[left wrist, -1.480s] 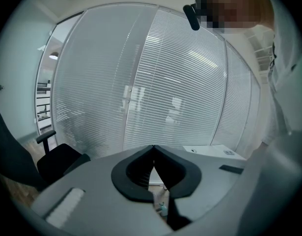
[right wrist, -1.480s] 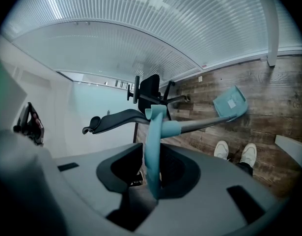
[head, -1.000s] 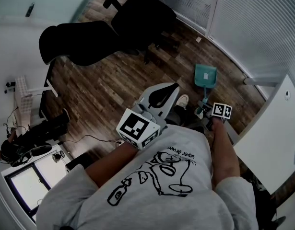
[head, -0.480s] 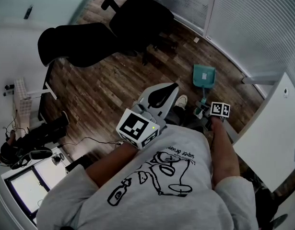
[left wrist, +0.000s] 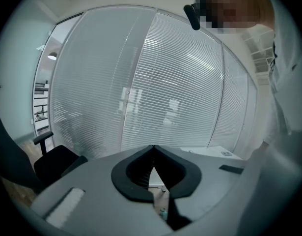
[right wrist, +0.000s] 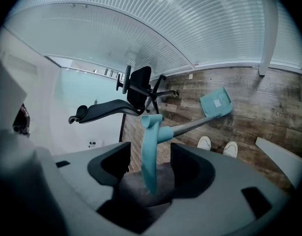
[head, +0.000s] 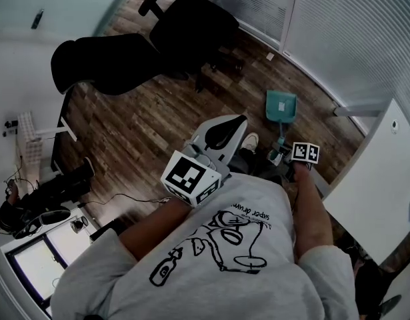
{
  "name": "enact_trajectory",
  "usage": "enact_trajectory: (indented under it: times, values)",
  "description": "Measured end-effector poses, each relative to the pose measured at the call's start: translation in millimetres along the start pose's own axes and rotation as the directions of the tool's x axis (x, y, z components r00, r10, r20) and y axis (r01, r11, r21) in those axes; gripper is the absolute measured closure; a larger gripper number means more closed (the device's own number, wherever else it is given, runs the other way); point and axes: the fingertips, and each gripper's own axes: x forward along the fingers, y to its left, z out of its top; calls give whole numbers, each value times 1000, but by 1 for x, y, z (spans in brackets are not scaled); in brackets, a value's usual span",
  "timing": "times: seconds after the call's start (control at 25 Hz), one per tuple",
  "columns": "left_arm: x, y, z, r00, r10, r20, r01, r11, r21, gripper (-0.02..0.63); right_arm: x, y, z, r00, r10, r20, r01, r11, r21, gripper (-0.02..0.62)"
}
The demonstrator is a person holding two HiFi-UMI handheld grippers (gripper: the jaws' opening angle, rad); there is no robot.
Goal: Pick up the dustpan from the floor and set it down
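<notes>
The teal dustpan (head: 282, 106) rests its pan on the wooden floor, and its long handle slants up toward me. In the right gripper view the pan (right wrist: 216, 102) lies far down the shaft, while the teal handle grip (right wrist: 150, 151) stands between my right gripper's (right wrist: 150, 159) jaws. Those jaws are opening, and a gap shows on each side of the grip. In the head view the right gripper (head: 279, 153) sits by its marker cube (head: 305, 153). My left gripper (head: 237, 121) hovers at waist height, its tips (left wrist: 153, 150) meeting on nothing.
Two black office chairs (head: 191, 25) (head: 101, 62) stand on the floor behind the dustpan. White blinds (head: 351, 39) line the far wall. A white desk (head: 375, 192) is close on the right. My shoes (right wrist: 205, 142) are below the handle. A monitor and cables (head: 31, 265) lie lower left.
Hardly anything differs in the head view: the pan stays on the floor, both grippers keep their places, and the whole picture has drifted slightly.
</notes>
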Motion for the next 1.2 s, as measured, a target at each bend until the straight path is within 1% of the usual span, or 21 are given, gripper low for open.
enact_trajectory:
  times: [0.24,0.4,0.64,0.72,0.84,0.96,1.08,1.2]
  values:
    - [3,-5,1,1000,-16,12,16,1000,0,604,-18,-4,5,999,-28,42,28,1000,-10,376]
    - [6,-9,4,999,-38,29,38,999,-3,604,-37,-1,12,996,-53,76,57,997,-47,376]
    - [14,-13,15,995,-74,71,75,997,-8,604,-73,6,29,979,-100,176,116,989,-86,377]
    - [17,-14,18,993,-81,80,82,997,-7,604,-83,11,32,974,-115,194,141,982,-122,377]
    - [23,-15,20,992,-90,85,91,996,-5,604,-100,20,41,960,-149,236,198,959,-202,387]
    - [27,-16,21,991,-101,90,102,995,-3,604,-119,39,54,937,-175,303,263,923,-280,427]
    - [30,-15,25,989,-110,101,111,994,-7,604,-139,71,68,910,-166,379,306,886,-347,459]
    - [35,-16,29,986,-121,113,123,992,-14,604,-162,109,84,878,-133,461,342,848,-406,480]
